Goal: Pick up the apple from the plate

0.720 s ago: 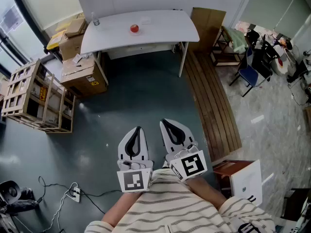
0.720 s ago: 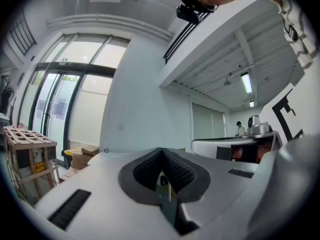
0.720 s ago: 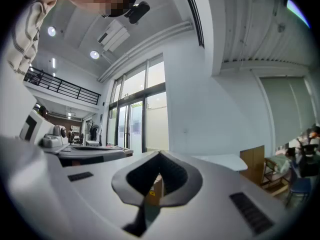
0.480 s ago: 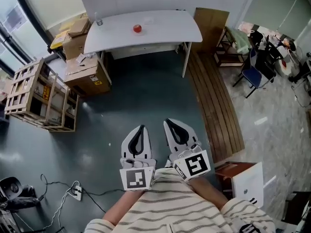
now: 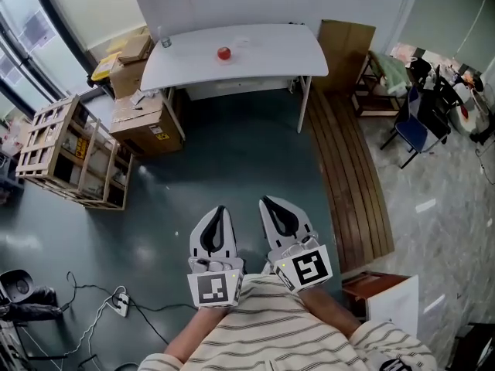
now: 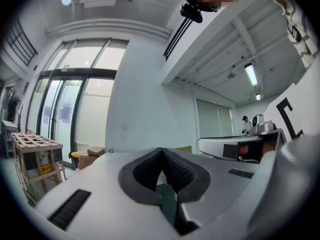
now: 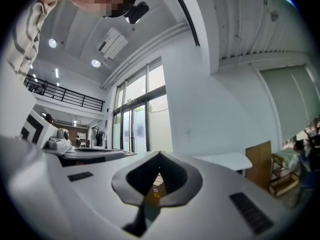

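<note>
The left tongs (image 5: pixel 220 209) and the right tongs (image 5: pixel 266 201) are held side by side, close in front of the person's striped sleeves (image 5: pixel 263 335), both level and pointing toward the far end of the room. In the left gripper view the two ribbed black pads meet at their tips with nothing caught between them, only a sliver of floor showing through the gap lower down. The right gripper view shows the same: pads pressed together at the tip, empty, with a cardboard box glimpsed through the opening behind them. Each tool carries its marker cube on the near end, just above the sleeves. The apple (image 5: pixel 223 52) is well apart from both tongs. It is a small red spot on the white desk (image 5: pixel 271 52) that stands against the far wall, a little left of the desk's middle, and it is too small at this range to tell what lies under it. A small bottle-like thing (image 5: pixel 165 42) stands near the desk's left end. Between the person and the desk is a stretch of dark grey-green floor (image 5: pixel 224 161). Cardboard boxes (image 5: pixel 143 122) are piled beside the desk's left legs, and a wooden crate (image 5: pixel 69 157) stands further left. Slatted wooden boards (image 5: pixel 348 176) run along the floor on the right. A blue chair (image 5: pixel 414 130) stands beyond them, and a power strip (image 5: pixel 120 306) with its cable lies at the lower left.
</note>
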